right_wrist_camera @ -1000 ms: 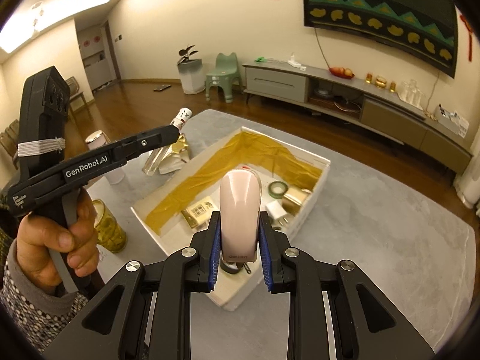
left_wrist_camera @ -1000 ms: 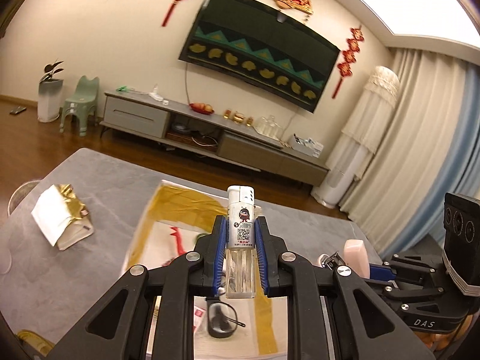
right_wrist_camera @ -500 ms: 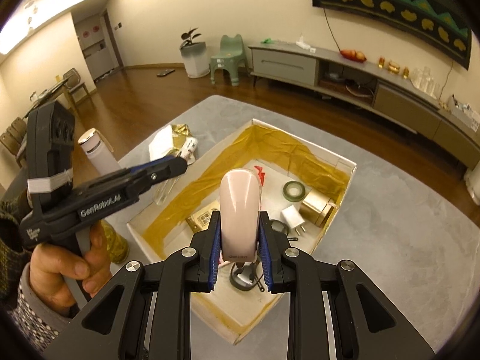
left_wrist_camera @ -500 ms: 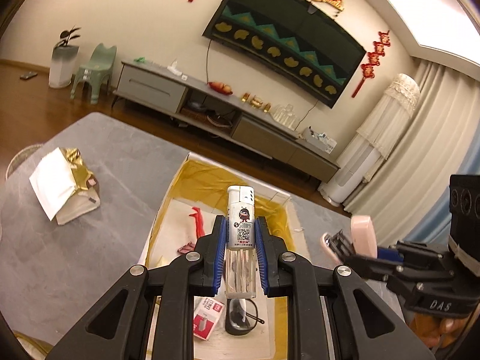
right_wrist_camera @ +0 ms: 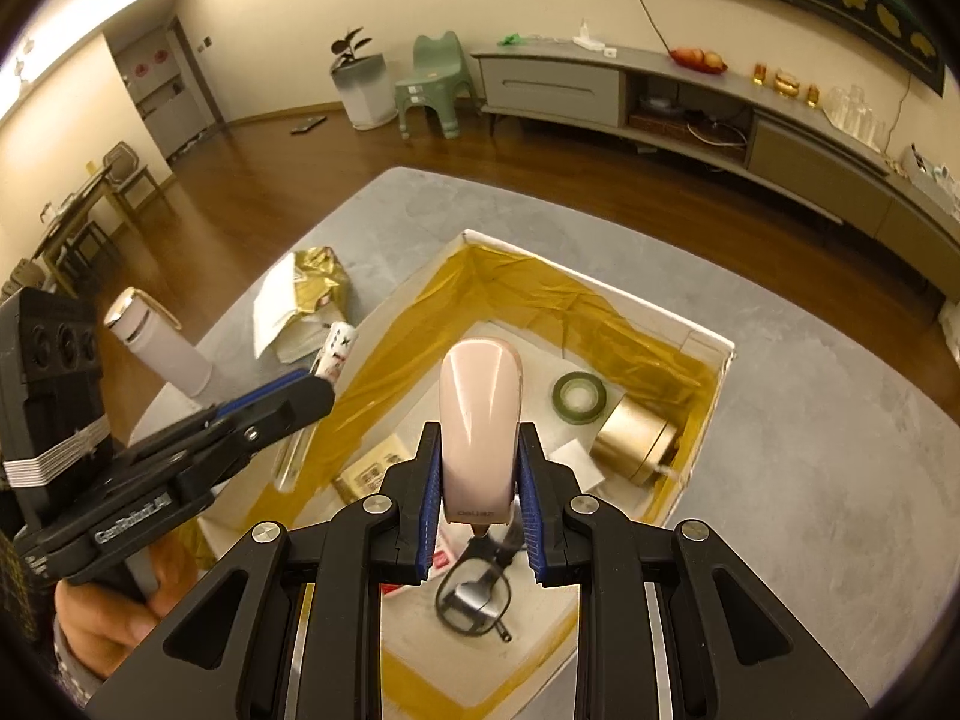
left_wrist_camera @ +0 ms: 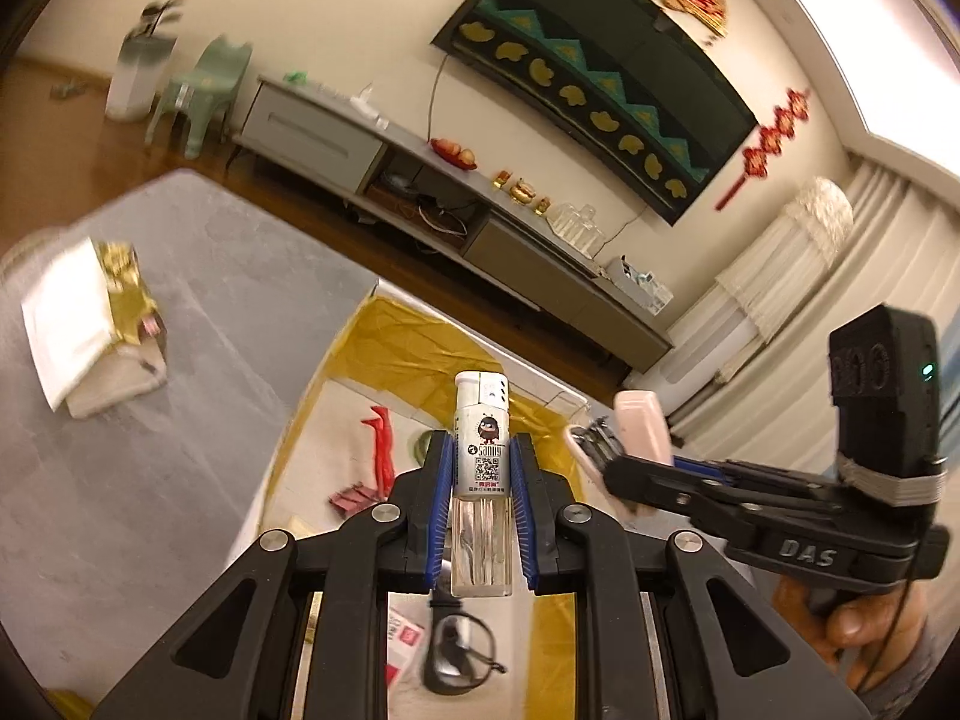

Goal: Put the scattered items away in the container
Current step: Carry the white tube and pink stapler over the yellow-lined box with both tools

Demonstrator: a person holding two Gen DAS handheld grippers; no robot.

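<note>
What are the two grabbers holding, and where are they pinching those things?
The left gripper pinches a lighter around its middle, by the sides. The right gripper pinches a pink stapler by the sides, near its lower end.

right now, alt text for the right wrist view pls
The right gripper holds a pink stapler upright above an open white box lined with gold tape, on a grey table. Inside lie a tape roll, gold tin and glasses; the left gripper holds a lighter at left.
</note>
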